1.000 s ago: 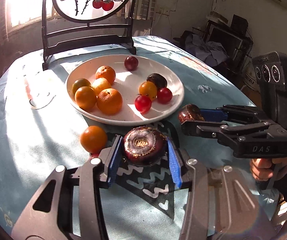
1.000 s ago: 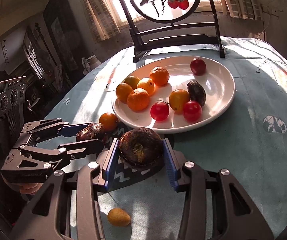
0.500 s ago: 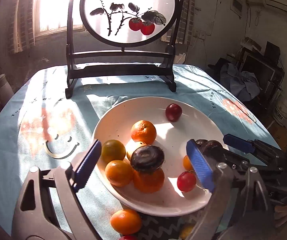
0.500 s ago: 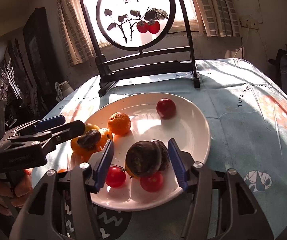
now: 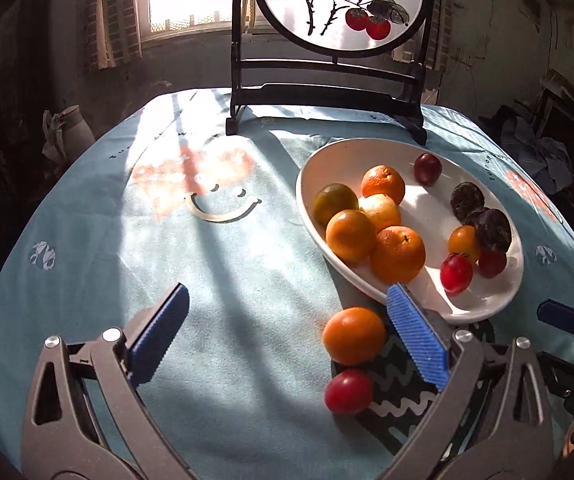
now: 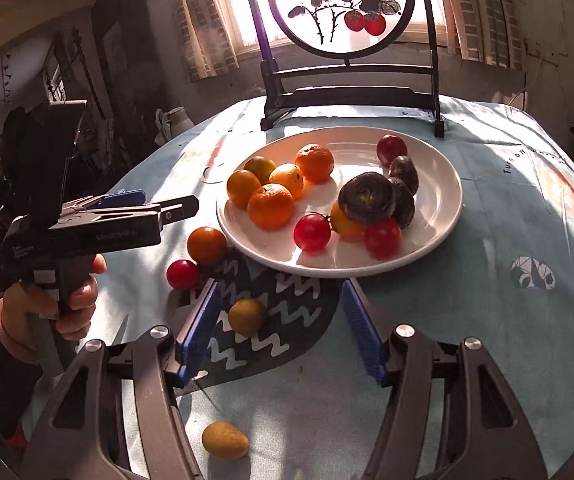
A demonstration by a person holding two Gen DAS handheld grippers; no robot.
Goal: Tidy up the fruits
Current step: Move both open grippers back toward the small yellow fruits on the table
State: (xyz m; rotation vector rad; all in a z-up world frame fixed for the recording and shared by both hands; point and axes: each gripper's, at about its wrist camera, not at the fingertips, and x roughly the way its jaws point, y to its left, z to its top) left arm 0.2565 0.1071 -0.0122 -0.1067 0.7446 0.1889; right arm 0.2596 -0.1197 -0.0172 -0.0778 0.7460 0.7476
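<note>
Left gripper point(image 5: 287, 334) stood spread wide over bare blue tablecloth point(image 5: 215, 264), nothing between its pads — the jaws had just been opening. Right gripper point(image 6: 279, 330) was also parted and empty, having just opened, a small yellow-orange fruit point(image 6: 246, 316) lying on the cloth between its blue pads, untouched. White plate point(image 6: 443, 184) held the oranges, red cherry tomatoes and three dark purple fruits point(image 6: 369, 198), these bunched at its right side. Off the plate, just beside its near-left rim: one orange point(image 6: 206, 245) and one red tomato point(image 6: 182, 274), close together. A yellow oval fruit point(image 6: 224, 439) lay nearer the camera.
</note>
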